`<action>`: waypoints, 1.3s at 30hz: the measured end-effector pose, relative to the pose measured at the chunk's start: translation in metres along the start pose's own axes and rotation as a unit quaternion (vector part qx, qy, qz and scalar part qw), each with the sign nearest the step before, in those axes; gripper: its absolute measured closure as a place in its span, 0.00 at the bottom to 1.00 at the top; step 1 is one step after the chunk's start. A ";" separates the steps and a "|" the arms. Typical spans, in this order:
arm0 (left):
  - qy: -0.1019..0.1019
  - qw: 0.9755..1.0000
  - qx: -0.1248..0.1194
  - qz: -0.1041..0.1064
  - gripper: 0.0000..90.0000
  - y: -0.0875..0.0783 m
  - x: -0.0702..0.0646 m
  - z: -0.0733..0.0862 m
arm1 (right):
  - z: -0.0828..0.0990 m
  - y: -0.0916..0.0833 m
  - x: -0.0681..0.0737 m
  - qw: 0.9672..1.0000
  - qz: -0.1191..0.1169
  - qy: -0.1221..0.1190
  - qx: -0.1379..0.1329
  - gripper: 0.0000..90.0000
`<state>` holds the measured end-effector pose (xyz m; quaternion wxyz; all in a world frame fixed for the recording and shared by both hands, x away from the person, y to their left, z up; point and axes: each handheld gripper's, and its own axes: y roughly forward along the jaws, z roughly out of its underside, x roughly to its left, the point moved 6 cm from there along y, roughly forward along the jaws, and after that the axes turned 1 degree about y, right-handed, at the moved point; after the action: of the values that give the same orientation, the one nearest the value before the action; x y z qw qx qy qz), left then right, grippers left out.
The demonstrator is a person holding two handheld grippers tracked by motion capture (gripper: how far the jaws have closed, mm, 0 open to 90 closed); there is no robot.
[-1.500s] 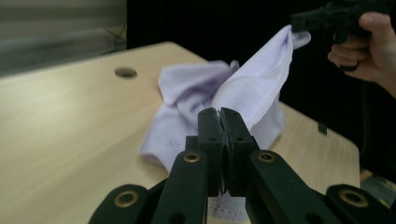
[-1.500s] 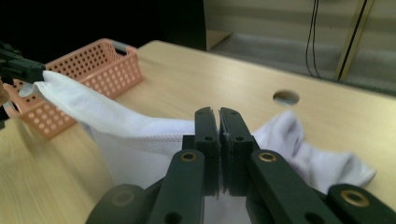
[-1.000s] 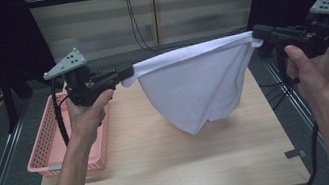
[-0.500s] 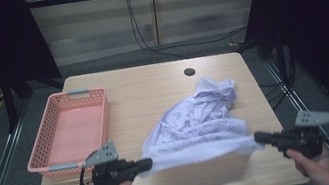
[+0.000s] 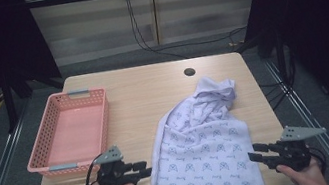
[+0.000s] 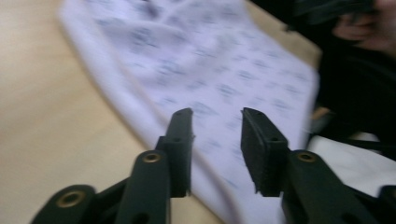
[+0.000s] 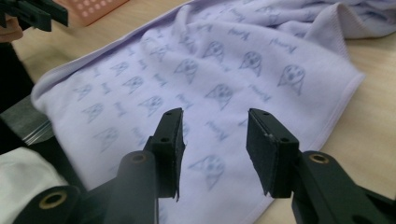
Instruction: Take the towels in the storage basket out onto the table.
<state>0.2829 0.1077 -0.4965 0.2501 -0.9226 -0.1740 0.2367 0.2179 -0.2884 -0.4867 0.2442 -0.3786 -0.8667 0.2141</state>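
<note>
A pale lilac cloth [image 5: 203,152] with a small printed pattern lies spread on the wooden table [image 5: 147,90], bunched at its far end and hanging a little over the front edge. My left gripper [image 5: 146,169] sits at the cloth's near left edge and my right gripper [image 5: 255,152] at its near right edge. Both have just been opening their jaws. In the left gripper view my left gripper [image 6: 217,114] stands open over the cloth [image 6: 219,60], its pads off the fabric. The right gripper [image 7: 215,114] is likewise open above the cloth [image 7: 210,60].
A pink perforated basket [image 5: 42,143] stands on the table's left side with nothing in it. A round hole [image 5: 189,72] is near the far edge. Dark floor and rails lie on both sides. A hand with the left gripper [image 7: 32,14] shows in the right gripper view.
The cloth, held up stretched between both grippers a second ago, came down onto the table. Both grippers sank to the front edge, opened and let go of it.
</note>
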 end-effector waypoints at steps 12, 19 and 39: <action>0.004 0.998 0.017 -0.058 0.57 0.072 0.045 -0.039 | -0.027 0.053 -0.068 0.996 0.081 -0.007 0.026 0.58; 0.024 0.992 0.062 -0.110 0.61 0.096 0.054 -0.037 | -0.028 0.073 -0.083 0.994 0.098 -0.004 0.049 0.57; -0.033 0.997 0.011 -0.073 0.99 0.013 0.045 -0.005 | -0.010 0.038 -0.044 0.998 0.047 -0.020 0.041 0.87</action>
<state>0.3255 0.1154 -0.5157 0.2708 -0.8964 -0.2466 0.2495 0.2711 -0.2963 -0.5114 0.2321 -0.4043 -0.8432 0.2678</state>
